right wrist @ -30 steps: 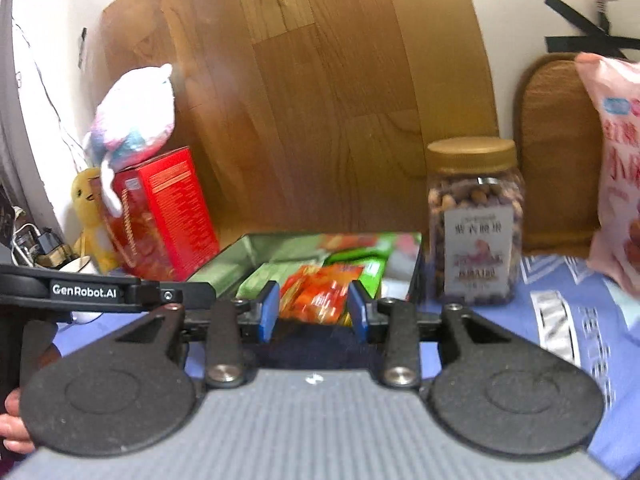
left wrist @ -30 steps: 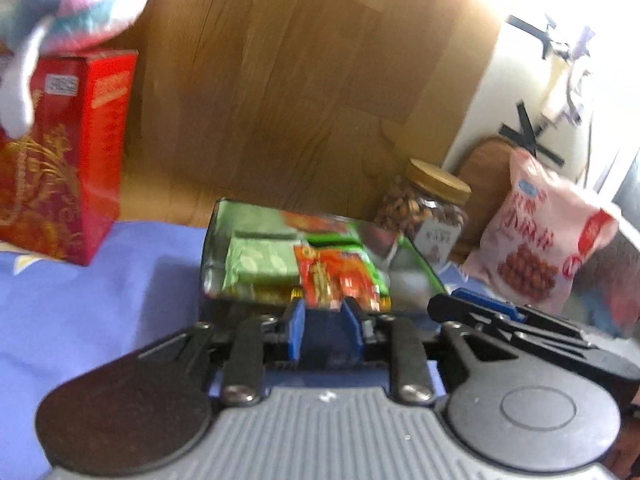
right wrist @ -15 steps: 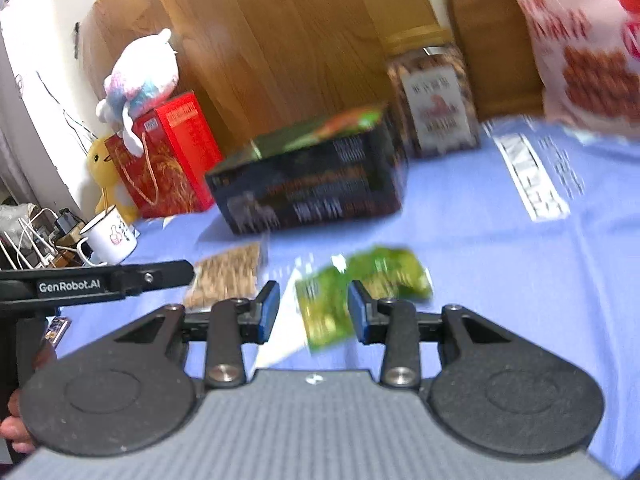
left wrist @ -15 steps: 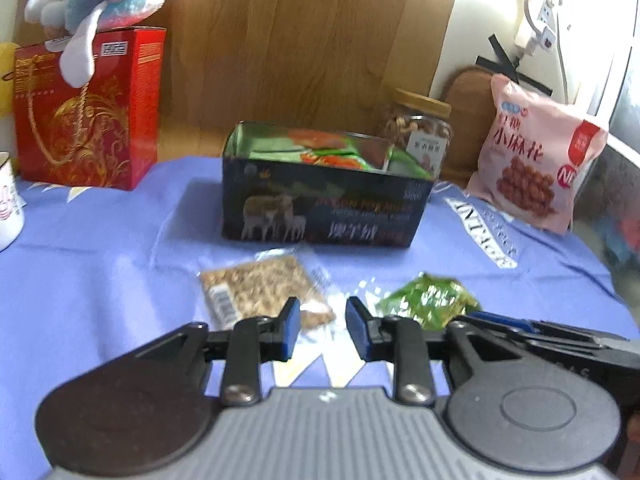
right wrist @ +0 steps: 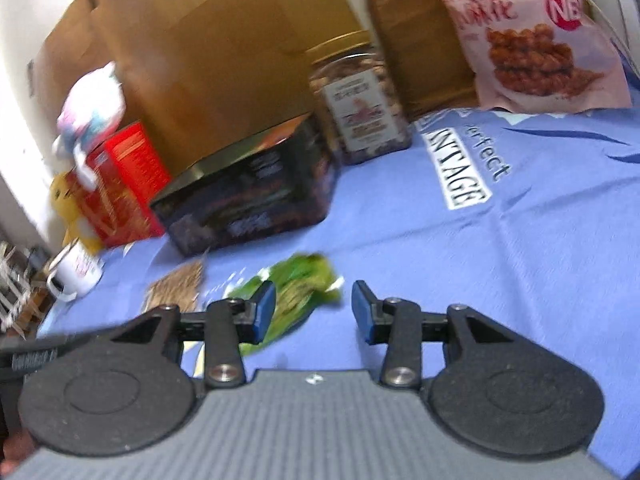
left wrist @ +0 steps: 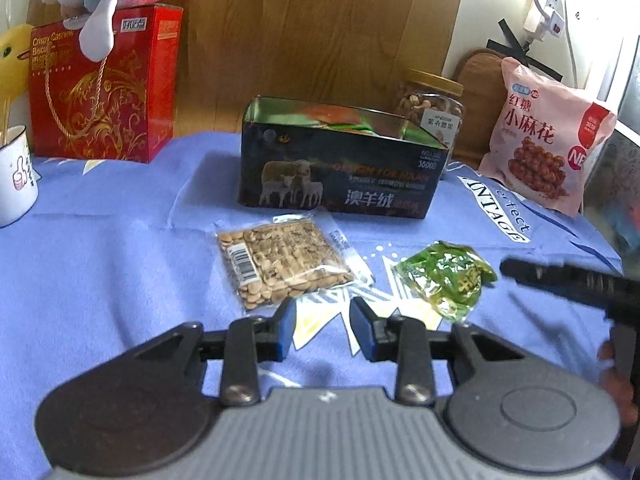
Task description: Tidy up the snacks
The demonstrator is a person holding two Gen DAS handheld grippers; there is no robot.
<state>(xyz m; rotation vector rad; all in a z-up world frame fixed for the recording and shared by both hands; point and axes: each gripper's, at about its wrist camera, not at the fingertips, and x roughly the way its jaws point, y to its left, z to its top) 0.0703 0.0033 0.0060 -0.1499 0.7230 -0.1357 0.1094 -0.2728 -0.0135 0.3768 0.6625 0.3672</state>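
Observation:
A clear packet of pale beans lies on the blue cloth in front of a dark tin box that holds several snack packets. A green snack packet lies to its right. My left gripper hovers just short of the bean packet, its jaws opening with nothing between them. In the blurred right wrist view the green packet lies just beyond my right gripper, whose jaws are opening and press on nothing. The tin box and the bean packet show further left.
A red biscuit box with a plush toy on top stands back left, next to a white mug. A nut jar and a pink snack bag stand at the back right. The other gripper reaches in from the right.
Both grippers have drawn back from above the tin box and dropped low toward the cloth. They now face the bean packet and the green packet, and both jaws stand wider.

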